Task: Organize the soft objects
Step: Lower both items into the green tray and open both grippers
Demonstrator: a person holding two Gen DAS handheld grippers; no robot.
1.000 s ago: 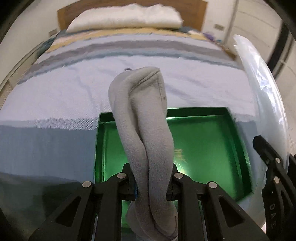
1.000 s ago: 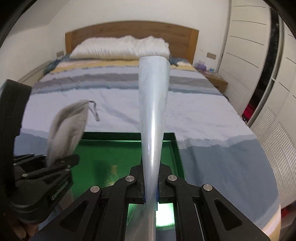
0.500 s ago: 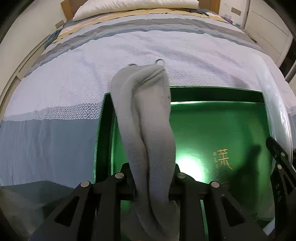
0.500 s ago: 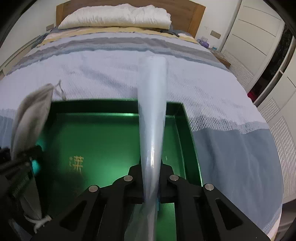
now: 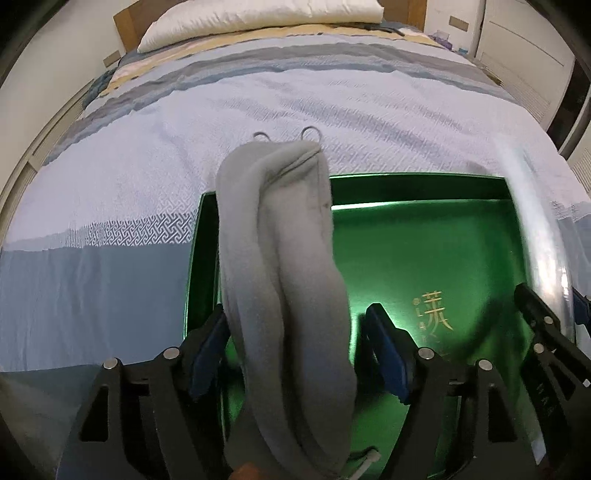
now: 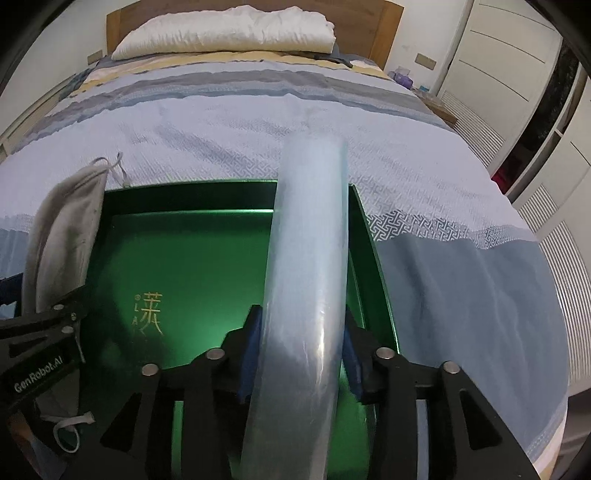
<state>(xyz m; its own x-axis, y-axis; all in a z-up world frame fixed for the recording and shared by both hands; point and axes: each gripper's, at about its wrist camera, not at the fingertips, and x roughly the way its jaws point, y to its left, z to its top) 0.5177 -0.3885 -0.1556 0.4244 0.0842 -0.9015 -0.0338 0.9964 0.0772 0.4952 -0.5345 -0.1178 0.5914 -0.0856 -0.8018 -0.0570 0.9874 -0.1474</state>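
A grey fabric mask with ear loops (image 5: 280,266) stands between the fingers of my left gripper (image 5: 295,339), whose jaws are spread apart, the right pad clear of the cloth. It hangs over the left part of a green box (image 5: 424,236) on the bed. The mask also shows in the right wrist view (image 6: 62,236). My right gripper (image 6: 301,350) has its jaws spread around a clear plastic packet (image 6: 310,258), over the box's right side (image 6: 365,236).
The green box lies on a blue and white bedspread (image 6: 424,166). A white pillow (image 6: 225,33) and wooden headboard (image 6: 373,26) are at the far end. White wardrobe doors (image 6: 517,66) stand to the right of the bed.
Both grippers have come down over the green box, and both have opened from a tight pinch. The mask and the packet still sit between the fingers.
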